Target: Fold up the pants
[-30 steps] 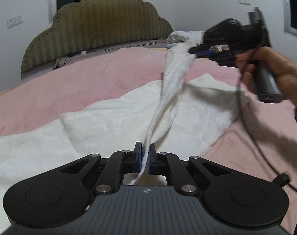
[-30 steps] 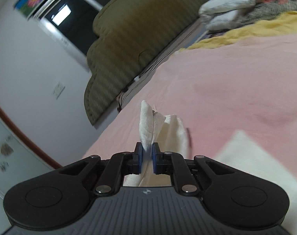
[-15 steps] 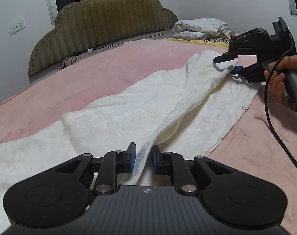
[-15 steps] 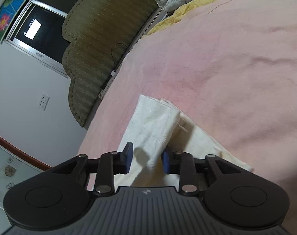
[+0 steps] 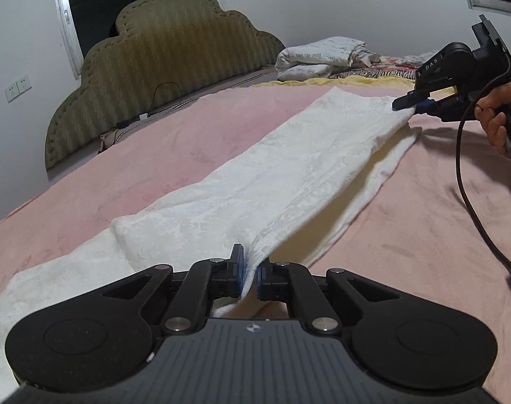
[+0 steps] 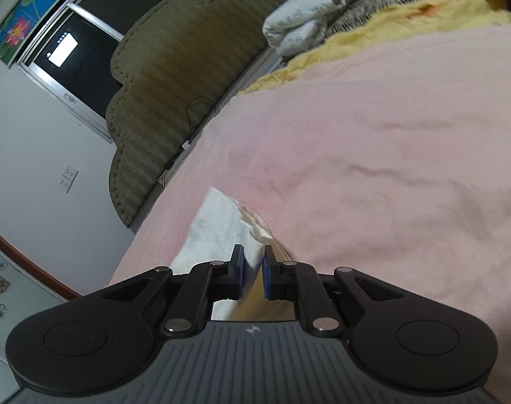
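White textured pants [image 5: 272, 181] lie stretched across a pink bed [image 5: 188, 141], one leg folded over the other. My left gripper [image 5: 249, 272] is shut on the near edge of the pants. My right gripper [image 5: 410, 107] holds the far end of the same leg, low over the bed. In the right wrist view the right gripper [image 6: 253, 269] is shut on the pants [image 6: 218, 232], with cloth between its blue pads.
An olive padded headboard [image 5: 161, 77] stands behind the bed. Folded bedding [image 5: 322, 57] and a yellow blanket [image 6: 373, 37] lie at the far end. A black cable [image 5: 470, 181] hangs from the right gripper over the sheet.
The lifted pant leg came down and now lies flat over the other leg. Both grippers opened briefly half a second ago and are closed on the cloth again.
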The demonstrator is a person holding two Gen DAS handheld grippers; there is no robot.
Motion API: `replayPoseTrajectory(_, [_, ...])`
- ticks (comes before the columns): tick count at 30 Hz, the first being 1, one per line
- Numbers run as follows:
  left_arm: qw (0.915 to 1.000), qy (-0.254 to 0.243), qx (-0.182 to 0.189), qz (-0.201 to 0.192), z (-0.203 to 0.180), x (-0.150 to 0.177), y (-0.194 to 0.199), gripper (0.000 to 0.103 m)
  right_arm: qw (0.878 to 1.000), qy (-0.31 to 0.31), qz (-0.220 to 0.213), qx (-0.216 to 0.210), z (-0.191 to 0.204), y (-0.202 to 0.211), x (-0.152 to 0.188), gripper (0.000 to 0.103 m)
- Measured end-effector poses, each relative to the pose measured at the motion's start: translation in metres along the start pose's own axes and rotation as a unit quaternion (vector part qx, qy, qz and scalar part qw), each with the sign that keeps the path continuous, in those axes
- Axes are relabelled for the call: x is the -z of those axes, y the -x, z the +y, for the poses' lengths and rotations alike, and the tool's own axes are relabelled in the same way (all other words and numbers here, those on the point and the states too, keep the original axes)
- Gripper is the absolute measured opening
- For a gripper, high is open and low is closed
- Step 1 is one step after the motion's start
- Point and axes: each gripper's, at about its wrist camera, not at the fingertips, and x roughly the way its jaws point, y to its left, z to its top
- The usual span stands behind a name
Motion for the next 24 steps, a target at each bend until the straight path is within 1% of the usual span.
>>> replayPoseTrajectory(3, [1.0, 0.001, 0.001, 0.001, 0.002, 0.001, 0.002, 0.006, 1.0, -0.004, 0.004, 0.004, -0.005, 0.004, 0.008, 0.011])
replayPoseTrajectory(5, [0.9999, -0.004, 0.004, 0.009, 0.003, 0.001, -0.003, 0.007, 1.0, -0.003, 0.004, 0.003, -0.008, 0.007, 0.01, 0.011])
replayPoseTrajectory(7, [0.9996, -0.016, -0.001, 0.024, -0.002, 0.003, -0.013, 0.013, 1.0, 0.012, 0.005, 0.016, -0.008, 0.006, 0.009, 0.011])
replayPoseTrajectory(8, [0.9994, -0.02, -0.011, 0.025, -0.003, 0.004, -0.015, 0.022, 1.0, 0.018, 0.01, 0.02, -0.01, 0.003, 0.008, 0.011])
replayPoseTrajectory(9, [0.9994, -0.024, -0.014, 0.022, -0.005, 0.004, -0.014, 0.022, 1.0, 0.022, 0.011, 0.019, -0.011, 0.003, 0.008, 0.011])
replayPoseTrajectory(10, [0.9994, -0.026, -0.013, 0.018, -0.005, 0.003, -0.011, 0.022, 0.999, 0.031, 0.009, 0.024, -0.01, 0.004, 0.009, 0.014])
replayPoseTrajectory(11, [0.9995, -0.026, -0.011, 0.016, -0.005, 0.003, -0.009, 0.026, 0.998, 0.045, 0.004, 0.035, -0.006, 0.006, 0.008, 0.015])
replayPoseTrajectory(12, [0.9996, -0.023, -0.009, 0.014, -0.003, 0.002, -0.006, 0.033, 0.995, 0.071, -0.016, 0.062, 0.001, 0.01, 0.009, 0.023])
replayPoseTrajectory(13, [0.9998, -0.015, -0.003, 0.013, -0.001, 0.001, -0.002, 0.038, 0.989, 0.101, -0.044, 0.094, 0.008, 0.014, 0.009, 0.032])
replayPoseTrajectory(14, [0.9999, -0.001, 0.008, 0.01, 0.002, -0.001, 0.002, 0.047, 0.981, 0.133, -0.075, 0.121, 0.019, 0.018, 0.01, 0.036])
replayPoseTrajectory(15, [0.9995, 0.016, 0.025, 0.005, 0.006, -0.002, 0.006, 0.054, 0.972, 0.17, -0.098, 0.13, 0.03, 0.021, 0.012, 0.038])
replayPoseTrajectory(16, [0.9984, 0.037, 0.043, -0.001, 0.011, -0.005, 0.011, 0.057, 0.966, 0.207, -0.1, 0.117, 0.043, 0.019, 0.013, 0.039])
replayPoseTrajectory(17, [0.9962, 0.06, 0.062, -0.011, 0.014, -0.008, 0.017, 0.06, 0.963, 0.237, -0.087, 0.097, 0.054, 0.014, 0.014, 0.039])
replayPoseTrajectory(18, [0.9941, 0.077, 0.074, -0.02, 0.018, -0.011, 0.021, 0.063, 0.958, 0.272, -0.049, 0.069, 0.069, 0.002, 0.016, 0.046])
replayPoseTrajectory(19, [0.9925, 0.088, 0.08, -0.028, 0.021, -0.014, 0.025, 0.065, 0.952, 0.302, -0.001, 0.044, 0.082, -0.012, 0.018, 0.06])
replayPoseTrajectory(20, [0.9918, 0.095, 0.078, -0.035, 0.023, -0.016, 0.027, 0.069, 0.945, 0.325, 0.038, 0.021, 0.094, -0.028, 0.022, 0.064])
replayPoseTrajectory(21, [0.992, 0.1, 0.067, -0.038, 0.026, -0.017, 0.027, 0.071, 0.937, 0.344, 0.059, 0.006, 0.104, -0.041, 0.027, 0.064])
replayPoseTrajectory(22, [0.9924, 0.105, 0.051, -0.039, 0.029, -0.017, 0.026, 0.072, 0.93, 0.361, 0.072, 0.003, 0.113, -0.057, 0.031, 0.064])
replayPoseTrajectory(24, [0.993, 0.115, 0.008, -0.024, 0.037, -0.014, 0.018, 0.072, 0.921, 0.377, 0.098, 0.028, 0.124, -0.089, 0.033, 0.064])
